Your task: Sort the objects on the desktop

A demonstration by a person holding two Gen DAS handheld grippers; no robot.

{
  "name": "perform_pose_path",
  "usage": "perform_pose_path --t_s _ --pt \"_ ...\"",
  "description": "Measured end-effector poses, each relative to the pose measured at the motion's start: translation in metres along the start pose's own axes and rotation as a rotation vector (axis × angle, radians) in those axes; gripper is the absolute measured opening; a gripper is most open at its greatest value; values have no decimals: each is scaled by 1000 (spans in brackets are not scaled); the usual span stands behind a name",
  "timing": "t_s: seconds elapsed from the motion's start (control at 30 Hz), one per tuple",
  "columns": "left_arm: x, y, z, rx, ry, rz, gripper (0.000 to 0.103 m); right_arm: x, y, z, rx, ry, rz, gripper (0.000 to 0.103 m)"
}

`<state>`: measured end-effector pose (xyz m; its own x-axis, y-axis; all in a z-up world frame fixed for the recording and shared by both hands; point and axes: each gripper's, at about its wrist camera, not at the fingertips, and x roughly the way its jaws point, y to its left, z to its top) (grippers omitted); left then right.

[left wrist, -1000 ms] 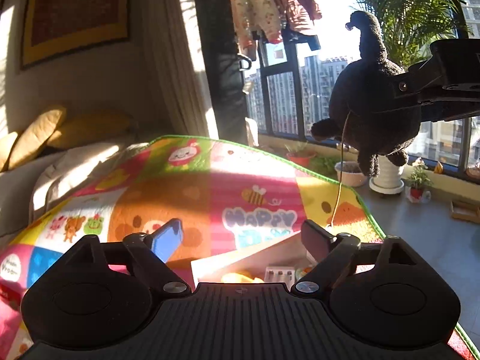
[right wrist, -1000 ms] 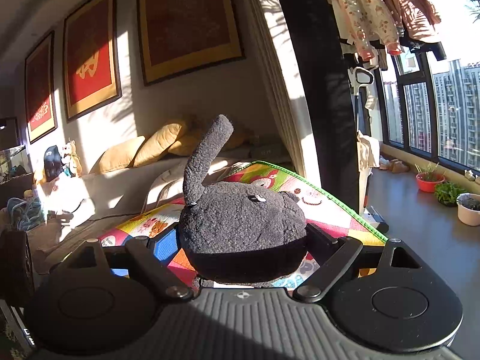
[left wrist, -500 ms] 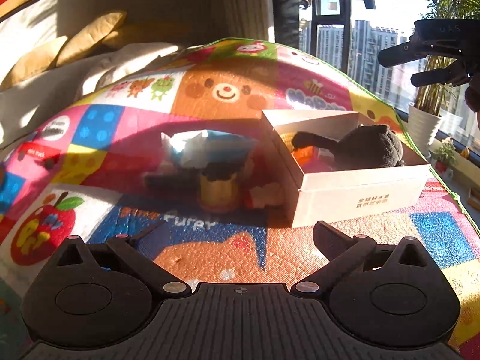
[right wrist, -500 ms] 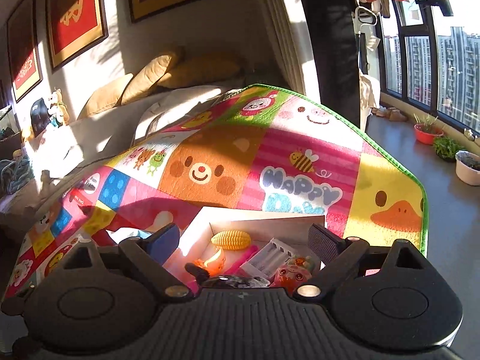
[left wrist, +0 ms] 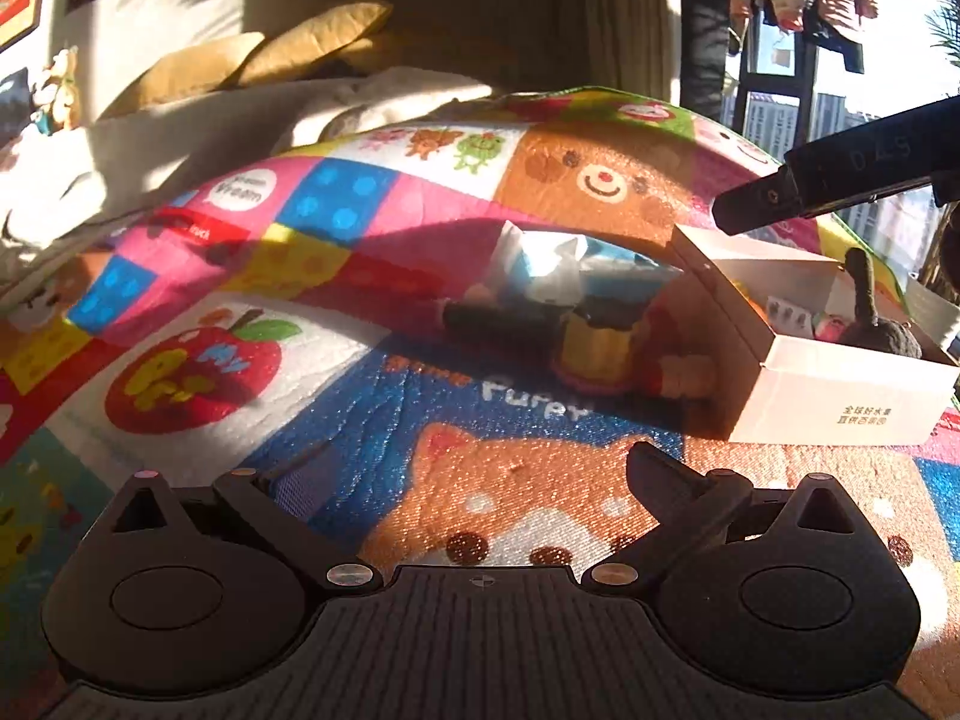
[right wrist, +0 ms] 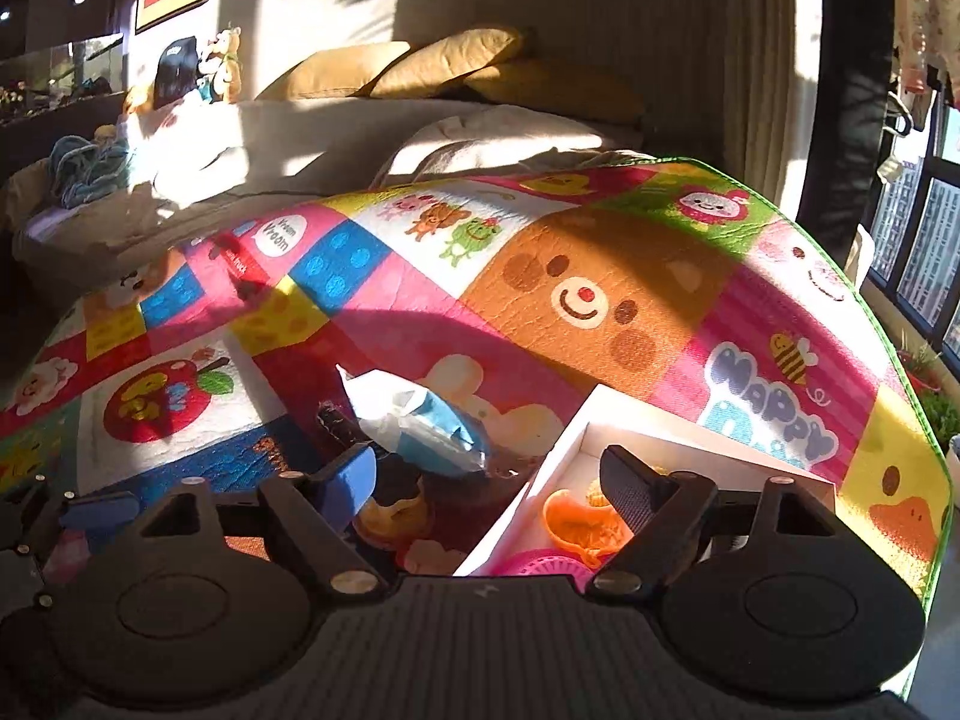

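Observation:
My left gripper stands wide open and empty, low over the colourful play mat. Ahead of it lies a small pile: a blue-and-white tissue pack, a yellow cup-shaped toy and a black item. To the right sits a white box with the dark plush toy inside. My right gripper hovers over the box's left wall; its jaws are closing with nothing pressed between them. Below it I see the tissue pack, the yellow toy and an orange toy in the box.
A sofa with yellow cushions runs behind the mat. Windows and potted plants stand to the right, past the mat's green edge. The right gripper's arm reaches in over the box in the left wrist view.
The right gripper let go of the dark plush toy, which now lies in the white box. Both grippers came down toward the mat and tilted toward the pile beside the box.

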<state>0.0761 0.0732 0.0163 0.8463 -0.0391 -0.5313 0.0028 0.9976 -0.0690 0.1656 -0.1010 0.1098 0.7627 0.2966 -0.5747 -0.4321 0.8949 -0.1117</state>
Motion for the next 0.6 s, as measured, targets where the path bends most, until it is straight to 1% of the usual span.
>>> perform_pose_path --t_s 0.03,0.07,0.13,0.2,0.23,0.3,0.33,0.37,0.4,0.43,0.47,0.53,0.57,0.6 --pt "2 6 -1 -39 20 -3 103 12 14 0 -33 25 14 66" --pt "4 11 0 -69 35 -14 103 20 22 0 -48 40 24 66" --pt "6 16 0 -93 40 -41 103 40 38 -1 -69 75 38 66" --pt "7 17 -1 -94 44 -65 103 59 45 2 -56 98 13 64" --pt "7 17 -1 -92 47 -73 103 64 45 4 -37 84 -18 63" --pt "7 16 -2 -90 45 -85 103 61 43 10 -29 26 -23 64" --pt "7 16 -3 -91 42 -90 103 61 43 14 -42 2 -25 68" --pt "6 16 -3 -91 40 -93 103 63 45 18 -58 -3 -36 72" --pt "6 15 -3 -90 41 -95 103 70 46 22 -85 -4 -54 79" --pt "6 14 -3 -87 41 -97 103 80 49 25 -119 16 -60 88" --pt "6 14 -3 -85 40 -97 103 93 51 26 -156 58 -58 89" --pt "6 14 -3 -86 40 -94 103 114 55 22 -206 107 -61 89" --pt "6 15 -3 -93 43 -90 103 126 57 18 -231 132 -58 87" --pt "7 16 -3 -102 48 -89 103 132 56 18 -230 155 -47 73"
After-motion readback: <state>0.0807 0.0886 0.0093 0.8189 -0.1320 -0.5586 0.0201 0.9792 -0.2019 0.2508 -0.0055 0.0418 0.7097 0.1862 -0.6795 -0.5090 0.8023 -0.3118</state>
